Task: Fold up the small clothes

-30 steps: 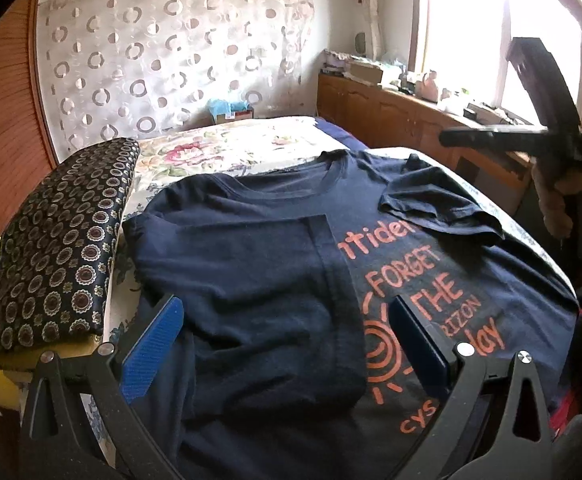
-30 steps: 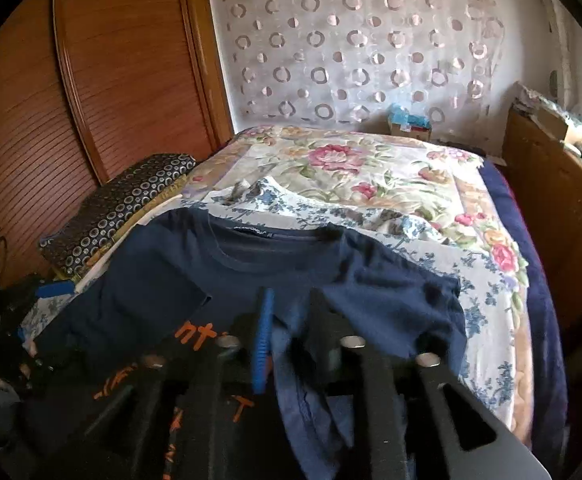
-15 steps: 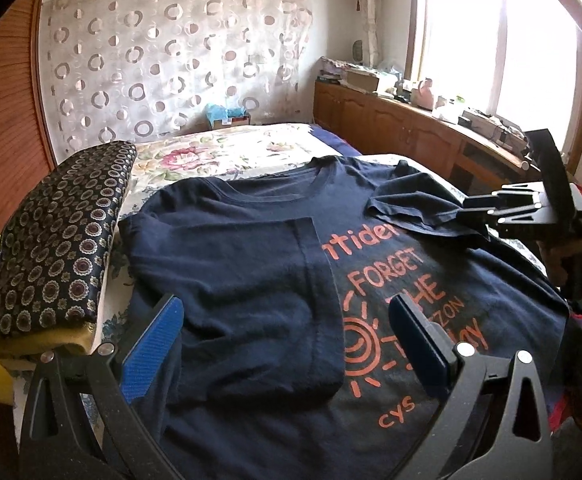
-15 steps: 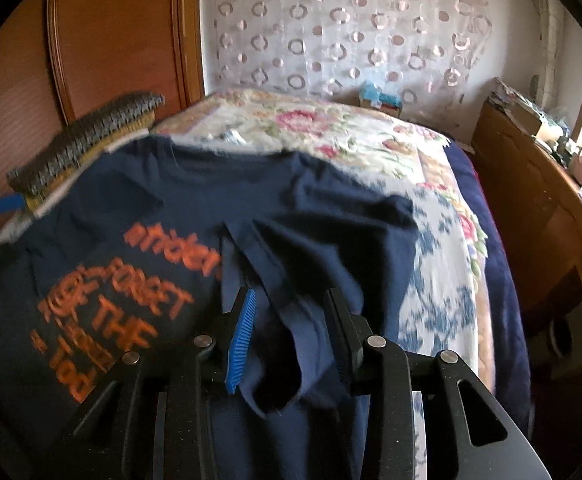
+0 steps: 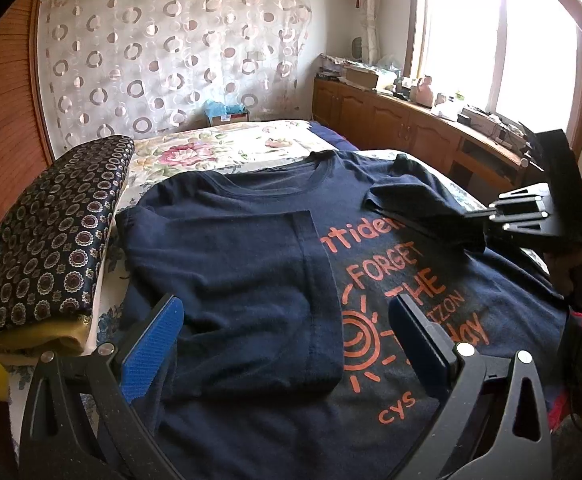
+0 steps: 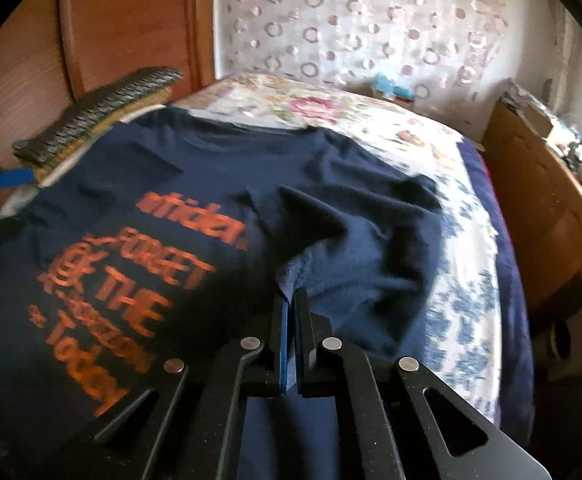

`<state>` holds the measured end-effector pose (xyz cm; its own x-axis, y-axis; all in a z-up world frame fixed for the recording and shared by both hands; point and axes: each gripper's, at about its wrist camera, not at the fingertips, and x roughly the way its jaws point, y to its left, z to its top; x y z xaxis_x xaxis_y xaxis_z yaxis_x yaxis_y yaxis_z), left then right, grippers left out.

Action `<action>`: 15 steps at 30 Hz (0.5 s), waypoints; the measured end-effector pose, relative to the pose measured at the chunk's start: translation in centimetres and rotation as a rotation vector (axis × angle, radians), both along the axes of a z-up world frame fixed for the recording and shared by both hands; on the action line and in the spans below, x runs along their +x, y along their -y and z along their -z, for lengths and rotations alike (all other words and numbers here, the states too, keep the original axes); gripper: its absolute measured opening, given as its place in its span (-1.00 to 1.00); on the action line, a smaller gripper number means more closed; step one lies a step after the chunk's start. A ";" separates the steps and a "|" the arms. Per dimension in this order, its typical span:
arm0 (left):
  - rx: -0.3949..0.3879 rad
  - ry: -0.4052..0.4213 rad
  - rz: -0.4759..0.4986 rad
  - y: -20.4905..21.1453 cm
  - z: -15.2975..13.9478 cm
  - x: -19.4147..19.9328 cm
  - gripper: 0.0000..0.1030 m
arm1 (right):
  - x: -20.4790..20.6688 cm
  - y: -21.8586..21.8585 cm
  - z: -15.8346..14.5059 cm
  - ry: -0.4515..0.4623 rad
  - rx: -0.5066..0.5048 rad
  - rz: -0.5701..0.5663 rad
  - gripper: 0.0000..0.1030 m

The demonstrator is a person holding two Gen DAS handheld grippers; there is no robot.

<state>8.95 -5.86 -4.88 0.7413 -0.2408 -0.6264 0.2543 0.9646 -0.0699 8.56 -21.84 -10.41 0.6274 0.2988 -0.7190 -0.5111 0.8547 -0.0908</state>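
Since the navy T-shirt (image 5: 251,264) is light, limp jersey, the right gripper (image 6: 290,304) pinches its sleeve hem at three o'clock, while the left gripper (image 5: 287,340) hovers spread at six.

Black linkage frames with silver screws carry blue-padded fingers (image 5: 153,346).

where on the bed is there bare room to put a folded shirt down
The free patch is the floral bedspread beyond the t-shirt collar, running to the curtain. A thinner strip lies along the shirt's sleeve side toward the wooden cabinets. It is crowded near the patterned cushion and across the spread shirt itself.
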 end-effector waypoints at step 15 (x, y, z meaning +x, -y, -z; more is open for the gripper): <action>-0.019 0.039 -0.045 -1.7 -1.0 -0.6 1.00 | 2.6 -4.1 -1.6 0.059 0.003 -0.021 -0.40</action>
<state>8.38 -4.17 -3.87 0.7752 -0.2181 -0.5929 0.2135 0.9737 -0.0790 11.14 -17.75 -8.79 0.6623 0.3148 -0.6799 -0.5229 0.8441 -0.1186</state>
